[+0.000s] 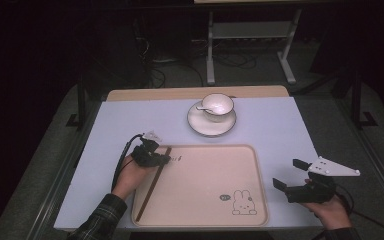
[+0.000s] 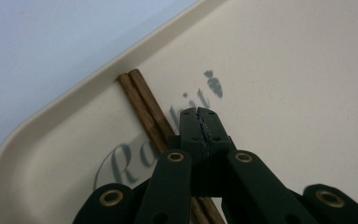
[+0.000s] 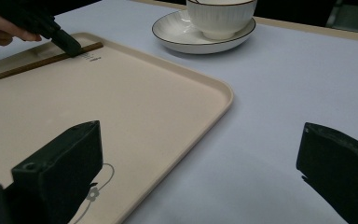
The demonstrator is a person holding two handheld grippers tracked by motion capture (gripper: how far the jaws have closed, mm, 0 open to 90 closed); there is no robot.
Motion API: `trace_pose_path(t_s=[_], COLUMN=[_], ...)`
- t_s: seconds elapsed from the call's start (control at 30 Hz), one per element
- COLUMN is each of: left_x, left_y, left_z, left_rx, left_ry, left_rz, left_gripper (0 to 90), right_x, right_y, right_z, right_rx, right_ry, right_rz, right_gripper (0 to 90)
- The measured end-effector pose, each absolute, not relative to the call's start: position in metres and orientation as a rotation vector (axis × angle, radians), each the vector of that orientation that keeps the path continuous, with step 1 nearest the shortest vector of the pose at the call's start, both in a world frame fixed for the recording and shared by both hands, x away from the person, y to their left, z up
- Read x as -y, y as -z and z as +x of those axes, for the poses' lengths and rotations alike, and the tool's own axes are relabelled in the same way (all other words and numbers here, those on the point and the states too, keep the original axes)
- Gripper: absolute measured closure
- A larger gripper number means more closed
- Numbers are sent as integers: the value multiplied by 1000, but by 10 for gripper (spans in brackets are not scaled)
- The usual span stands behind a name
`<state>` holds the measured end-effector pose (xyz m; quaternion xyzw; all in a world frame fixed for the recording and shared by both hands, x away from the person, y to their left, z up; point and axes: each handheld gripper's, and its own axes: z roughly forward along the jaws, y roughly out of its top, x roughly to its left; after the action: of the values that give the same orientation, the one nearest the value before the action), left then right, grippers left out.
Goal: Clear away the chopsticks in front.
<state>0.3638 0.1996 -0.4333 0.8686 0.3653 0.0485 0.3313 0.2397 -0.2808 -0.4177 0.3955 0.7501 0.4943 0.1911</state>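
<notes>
Your two hands come in at the near edge of the table; your left hand (image 1: 130,177) holds the left gripper (image 1: 166,159) over the far left part of the tray (image 1: 205,200), and your right hand (image 1: 330,210) holds the right gripper (image 1: 290,175) off to the right, beside the tray and above the pale tablecloth (image 1: 280,125).

Nobody told you the job, so this is a guess; it looks like you are working on the chopsticks (image 1: 152,185); they lie side by side inside the tray, along its left rim, with their far ends near the grey printed word (image 2: 121,161); in the left gripper view the left gripper's jaws are pressed together, tips meeting just to the right of the two brown sticks; the sticks run under the gripper's left side, not between the jaws, so it holds nothing that you can see; whether the tips touch the tray floor, you cannot tell.

Your right gripper has its jaws spread wide and holds nothing; one jaw hangs over the tray corner with the bunny picture (image 1: 243,202), the other over the cloth.

Next, if you want to lift the sticks, you need to part the left jaws and slide them over both sticks; go slow, because they are thin and can roll.

Farther back, a white cup (image 1: 217,106) sits on a saucer (image 1: 211,122), well away from both grippers.
</notes>
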Motion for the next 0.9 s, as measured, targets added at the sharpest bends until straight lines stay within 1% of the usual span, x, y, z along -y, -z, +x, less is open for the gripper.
trace_pose_path(t_s=[0.6,0.9], left_x=[-235,-234], left_y=[433,434], left_z=[349,349], left_rx=[-1021,-1017], left_ry=[-138,-138], left_rz=[2252,2251], left_gripper=[893,884], right_x=[280,280], right_y=[418,418], right_z=[240,240], right_rx=[-2107,-2108], right_ry=[-1386,-1385], right_rz=[1111,1109], right_gripper=[0,0])
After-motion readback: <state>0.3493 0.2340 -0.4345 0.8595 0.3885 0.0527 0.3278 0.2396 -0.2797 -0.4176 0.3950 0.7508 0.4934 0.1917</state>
